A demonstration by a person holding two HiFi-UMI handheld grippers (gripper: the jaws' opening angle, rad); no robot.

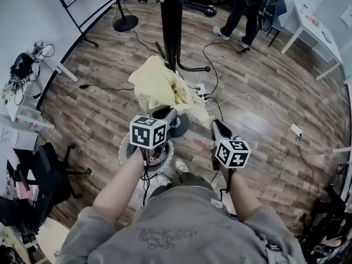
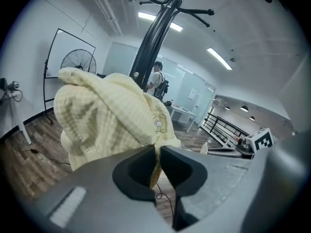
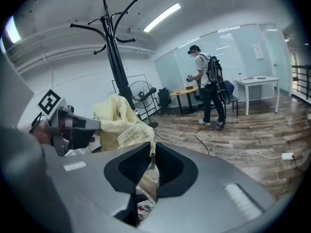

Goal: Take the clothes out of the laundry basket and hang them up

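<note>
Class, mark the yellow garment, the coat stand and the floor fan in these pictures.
yellow garment (image 1: 157,87), head view, middle of the bunched cloth.
coat stand (image 3: 115,57), right gripper view, the pole below the hooks.
floor fan (image 2: 77,64), left gripper view, centre of its round head.

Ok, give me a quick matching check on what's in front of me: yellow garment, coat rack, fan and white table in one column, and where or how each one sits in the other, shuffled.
Things:
1. yellow garment
2. coat rack
3. fan
4. white table

Places or states:
A. upper right of the head view
B. standing upright just beyond the garment
C. clamped in both the left gripper and the right gripper
D. top edge of the head view, left of the coat rack

Pairs: 1-C, 2-B, 3-D, 4-A
</note>
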